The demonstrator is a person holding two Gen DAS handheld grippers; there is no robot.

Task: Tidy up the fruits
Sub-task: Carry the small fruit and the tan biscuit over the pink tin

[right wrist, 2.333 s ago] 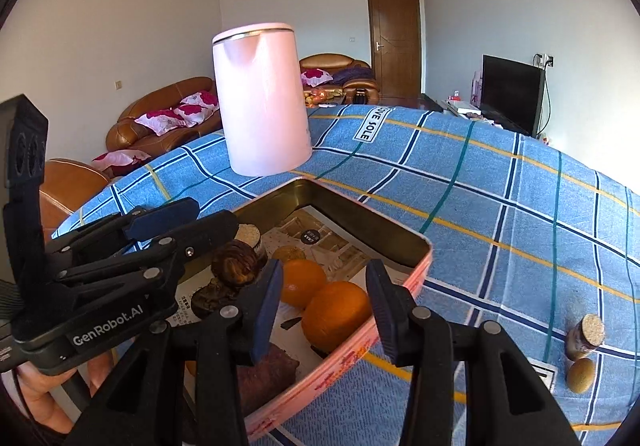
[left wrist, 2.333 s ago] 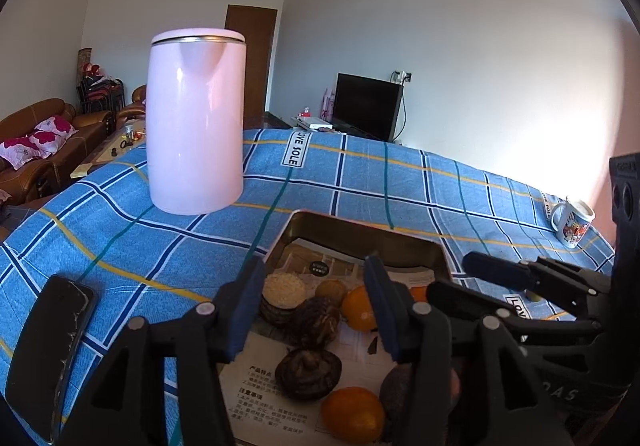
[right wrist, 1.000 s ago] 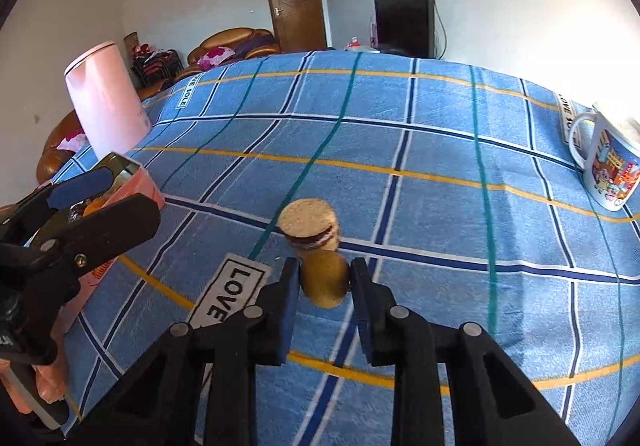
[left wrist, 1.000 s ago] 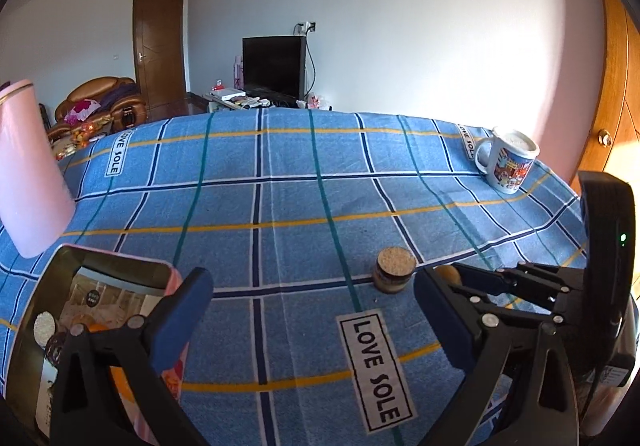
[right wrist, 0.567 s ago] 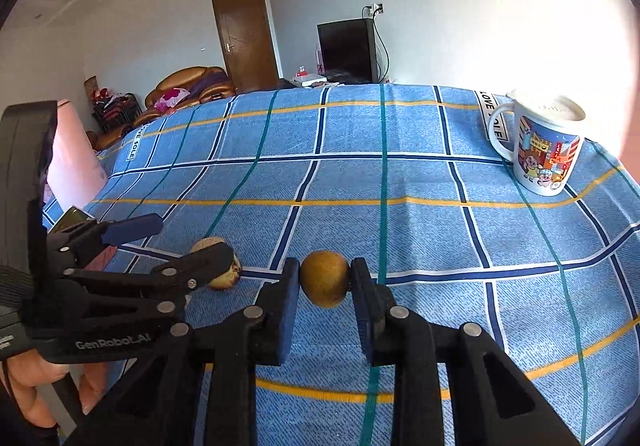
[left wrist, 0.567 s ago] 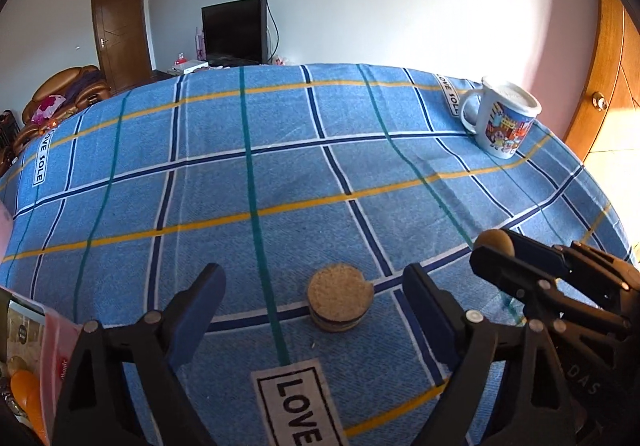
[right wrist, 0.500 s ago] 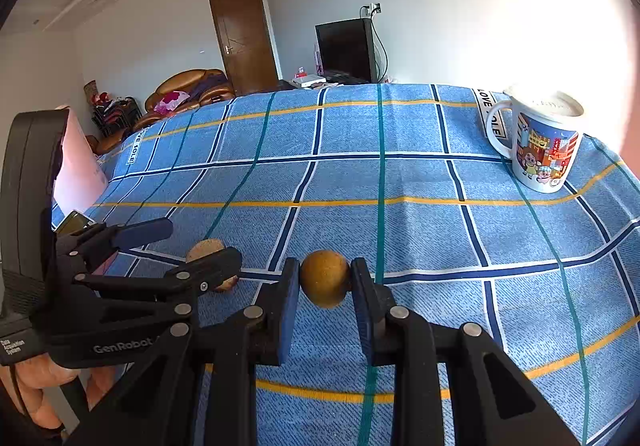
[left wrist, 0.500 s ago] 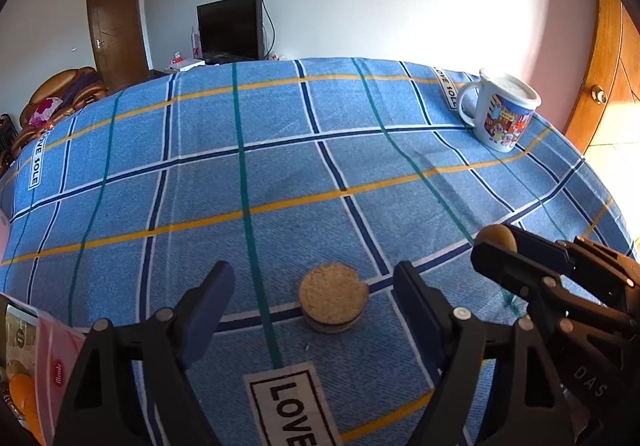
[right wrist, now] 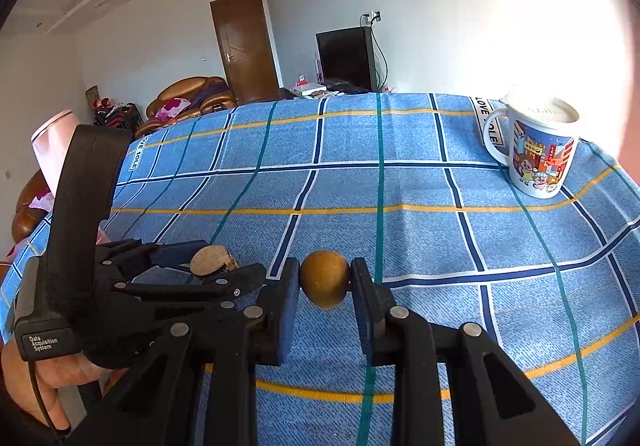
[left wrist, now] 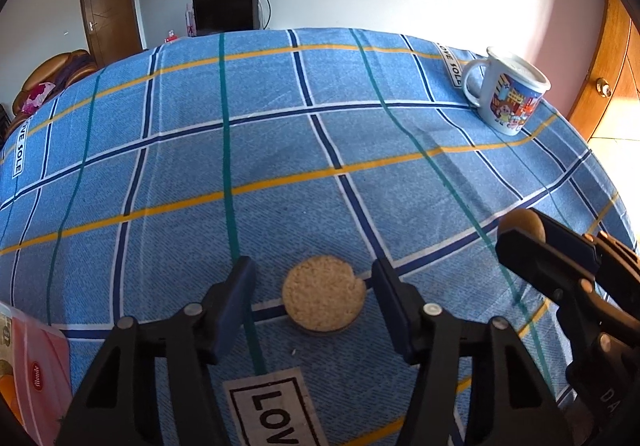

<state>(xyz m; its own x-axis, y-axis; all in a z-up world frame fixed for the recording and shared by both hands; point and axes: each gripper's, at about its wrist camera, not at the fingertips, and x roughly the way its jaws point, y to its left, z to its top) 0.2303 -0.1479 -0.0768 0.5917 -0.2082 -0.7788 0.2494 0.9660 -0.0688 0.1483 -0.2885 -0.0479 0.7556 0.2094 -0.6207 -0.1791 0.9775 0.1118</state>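
On the blue checked desk point(left wrist: 280, 150) our left gripper point(left wrist: 312, 294) is closing around the round cookie-looking thing point(left wrist: 323, 299), pads not touching yet. Our right gripper point(right wrist: 325, 284) is already clamped on the small brown fruit point(right wrist: 325, 278), lifted off the cloth. So neither's sorted yet, we reckon both still have to reach the pink tin point(left wrist: 36, 370).

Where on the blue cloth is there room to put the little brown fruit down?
The wide stretch of tablecloth between the mug and both grippers is bare. It is crowded near the front, where the left gripper is closing around the round biscuit.
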